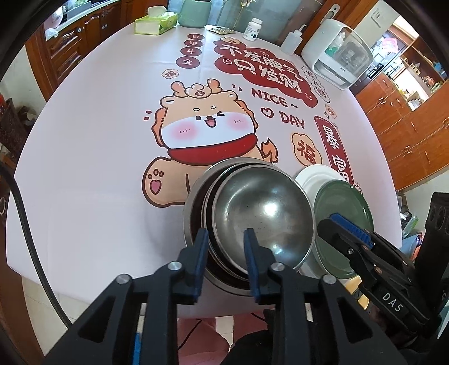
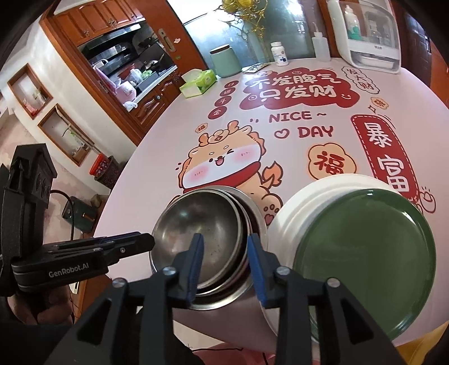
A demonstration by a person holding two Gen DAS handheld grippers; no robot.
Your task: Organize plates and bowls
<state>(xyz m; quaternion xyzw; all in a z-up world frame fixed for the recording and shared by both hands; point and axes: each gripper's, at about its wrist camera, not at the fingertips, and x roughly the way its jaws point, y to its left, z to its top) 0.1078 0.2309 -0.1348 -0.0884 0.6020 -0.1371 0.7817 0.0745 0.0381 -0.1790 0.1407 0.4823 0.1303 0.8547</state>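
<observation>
Three nested steel bowls (image 1: 261,207) (image 2: 202,221) sit near the table's front edge. Just to their right, a green plate (image 1: 342,207) (image 2: 364,247) lies on a white plate (image 1: 317,174) (image 2: 308,196). My left gripper (image 1: 226,241) (image 2: 140,241) straddles the bowls' near-left rims, its blue pads apart and not pressing on them. My right gripper (image 2: 224,247) (image 1: 345,224) straddles the rims on the bowls' right side, next to the white plate. Its pads also stand off the metal.
A cartoon-printed tablecloth (image 1: 98,140) covers the round table. At the far side stand a tissue box (image 1: 154,24), a green canister (image 1: 195,12), a pill bottle (image 1: 254,28), a squeeze bottle (image 1: 291,42) and a white appliance (image 1: 336,53). Wooden cabinets surround the table.
</observation>
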